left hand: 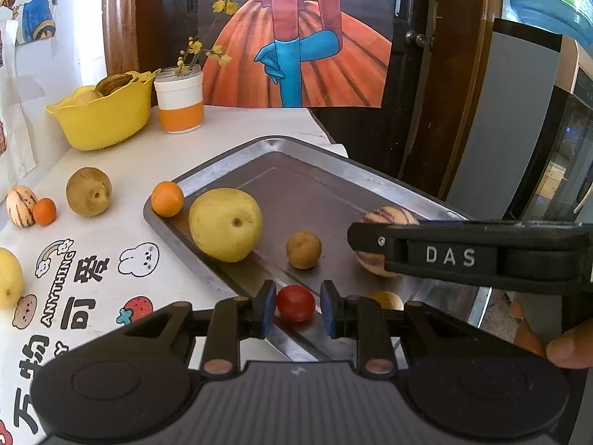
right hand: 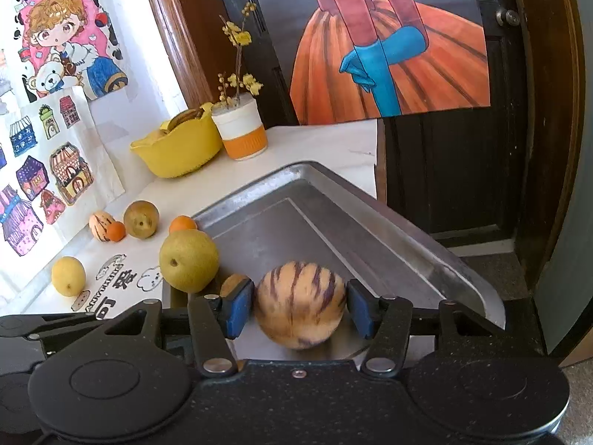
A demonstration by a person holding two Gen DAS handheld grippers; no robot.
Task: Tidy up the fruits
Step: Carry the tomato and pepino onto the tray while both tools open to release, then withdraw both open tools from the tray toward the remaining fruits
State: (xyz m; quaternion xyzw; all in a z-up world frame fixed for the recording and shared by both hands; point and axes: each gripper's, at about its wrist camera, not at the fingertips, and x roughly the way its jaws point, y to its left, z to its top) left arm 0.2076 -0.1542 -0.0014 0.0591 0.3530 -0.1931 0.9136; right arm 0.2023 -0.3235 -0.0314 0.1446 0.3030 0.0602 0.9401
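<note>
A metal tray (left hand: 333, 170) lies on the white table. On it are a big yellow pear (left hand: 225, 224), a small brown fruit (left hand: 303, 249) and a red cherry tomato (left hand: 295, 302). My left gripper (left hand: 298, 309) is open around the tomato, with a thin gap at the right pad. A small orange (left hand: 167, 198) sits at the tray's far-left rim. My right gripper (right hand: 301, 313) is shut on a striped melon (right hand: 300, 304), low over the tray's near right part. The same striped melon (left hand: 385, 222) shows behind the right gripper's finger (left hand: 370, 239).
Left of the tray lie a brown pear (left hand: 89, 191), a second striped melon (left hand: 20, 205), a tiny orange (left hand: 44, 211) and a yellow fruit (left hand: 9, 278). A yellow bowl (left hand: 102, 118) and an orange-banded cup (left hand: 179, 102) stand at the back. A dark door (right hand: 463, 167) is behind.
</note>
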